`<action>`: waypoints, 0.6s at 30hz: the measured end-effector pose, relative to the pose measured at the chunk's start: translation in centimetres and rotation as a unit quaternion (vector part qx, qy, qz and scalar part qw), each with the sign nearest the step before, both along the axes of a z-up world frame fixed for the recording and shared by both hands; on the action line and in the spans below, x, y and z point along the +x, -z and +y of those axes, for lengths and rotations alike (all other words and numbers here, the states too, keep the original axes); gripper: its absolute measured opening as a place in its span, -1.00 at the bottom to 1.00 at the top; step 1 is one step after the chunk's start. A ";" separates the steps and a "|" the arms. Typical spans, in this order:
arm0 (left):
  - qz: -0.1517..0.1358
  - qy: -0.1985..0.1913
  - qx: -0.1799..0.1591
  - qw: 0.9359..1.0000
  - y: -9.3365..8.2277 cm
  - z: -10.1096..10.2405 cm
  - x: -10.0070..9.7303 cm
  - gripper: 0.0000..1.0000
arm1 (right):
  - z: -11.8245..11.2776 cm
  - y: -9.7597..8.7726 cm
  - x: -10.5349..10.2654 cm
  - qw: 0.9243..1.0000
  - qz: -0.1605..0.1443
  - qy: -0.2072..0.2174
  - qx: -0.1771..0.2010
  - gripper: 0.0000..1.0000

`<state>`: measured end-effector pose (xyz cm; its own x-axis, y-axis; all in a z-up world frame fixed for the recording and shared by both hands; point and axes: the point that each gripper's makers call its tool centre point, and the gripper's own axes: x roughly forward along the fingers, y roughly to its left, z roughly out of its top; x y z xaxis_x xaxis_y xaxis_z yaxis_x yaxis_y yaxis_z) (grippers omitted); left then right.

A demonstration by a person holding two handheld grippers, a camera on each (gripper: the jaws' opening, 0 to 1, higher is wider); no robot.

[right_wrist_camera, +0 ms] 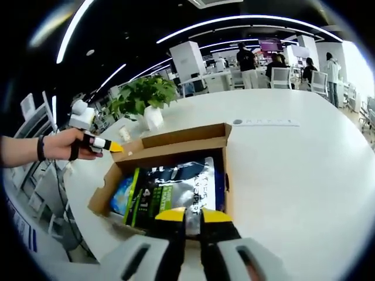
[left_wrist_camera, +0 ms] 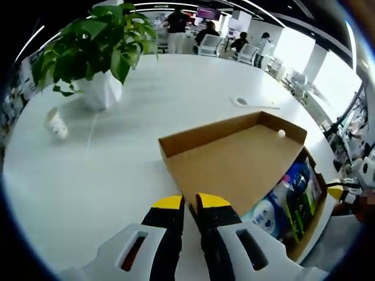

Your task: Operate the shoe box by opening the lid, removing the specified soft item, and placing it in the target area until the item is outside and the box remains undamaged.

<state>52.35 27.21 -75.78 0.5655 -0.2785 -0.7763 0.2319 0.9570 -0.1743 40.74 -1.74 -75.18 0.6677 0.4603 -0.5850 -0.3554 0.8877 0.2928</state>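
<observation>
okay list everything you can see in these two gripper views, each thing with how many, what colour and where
shoe box: one, brown cardboard, on the table, open
lid: one, brown, flipped up on the box's far side
packets: several, green, blue and silver, inside the box; exact count unclear
table: one, white, round, under everything
potted plant: one, green leaves in a white pot, far side of the table
paper cup: one, white with marks, near the plant
flat white item: one, on the table beyond the box; cannot tell what it is
people: several, at desks in the background
left gripper: yellow tips, jaws close together at the lid edge
right gripper: yellow tips, jaws close together over the packets
hand: one, holding the left gripper
</observation>
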 end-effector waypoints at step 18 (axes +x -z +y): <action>-0.015 0.003 -0.007 1.000 -0.6 -0.2 -0.5 -0.84 | 0.4 0.1 -0.5 1.000 0.002 -0.001 -0.004 -0.92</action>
